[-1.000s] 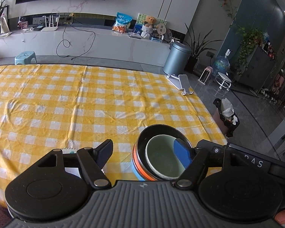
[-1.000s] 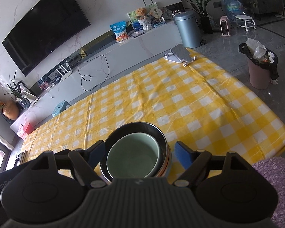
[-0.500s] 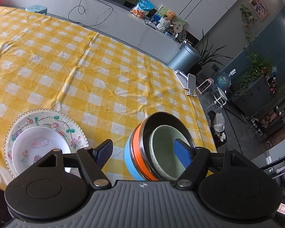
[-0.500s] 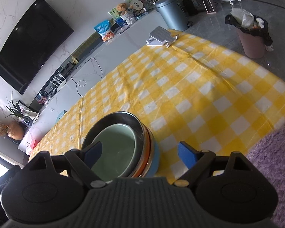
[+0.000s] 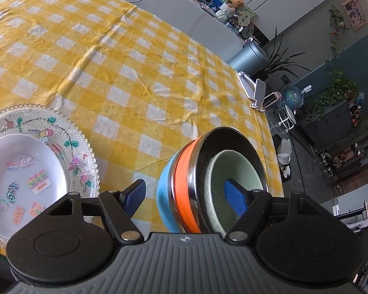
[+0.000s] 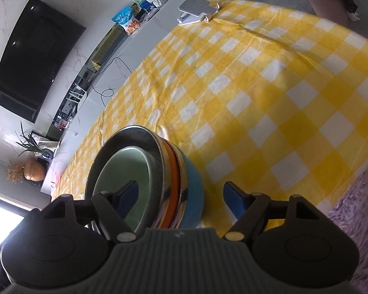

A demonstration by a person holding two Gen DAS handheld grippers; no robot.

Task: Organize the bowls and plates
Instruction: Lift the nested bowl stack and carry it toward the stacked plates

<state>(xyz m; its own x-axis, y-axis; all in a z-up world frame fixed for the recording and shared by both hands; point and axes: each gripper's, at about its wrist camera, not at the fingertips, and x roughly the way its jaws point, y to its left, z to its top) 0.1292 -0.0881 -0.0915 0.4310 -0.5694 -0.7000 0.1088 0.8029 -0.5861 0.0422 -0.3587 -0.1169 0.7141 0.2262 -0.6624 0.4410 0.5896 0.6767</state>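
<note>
my left claw (image 5: 184, 193) stands apart, one pad outside the bowl stack's wall and the other inside the innermost bowl, straddling the rim without pinching it. my right claw (image 6: 181, 193) does the same on the opposite side, spread wide, one finger inside, one outside. i judge i set them this way so the stack can be steadied or taken from both sides at once; whether any pad touches the wall i cannot tell.

the bowl stack (image 5: 184, 191) sits between them on the yellow checked tablecloth (image 5: 125, 56): a pale green bowl (image 5: 233, 171) nested in a steel-lined orange bowl (image 5: 184, 183), that in a blue bowl (image 5: 165, 191). nesting them small-in-large keeps them compact, so the bowls look sorted.

just beside my left claw lies a patterned glass plate (image 5: 83, 147) with a white dish (image 5: 24, 171) on it, likewise gathered into one pile.

farther off, at the table's far edge, a phone stand (image 5: 255, 90) rests well apart from everything.
</note>
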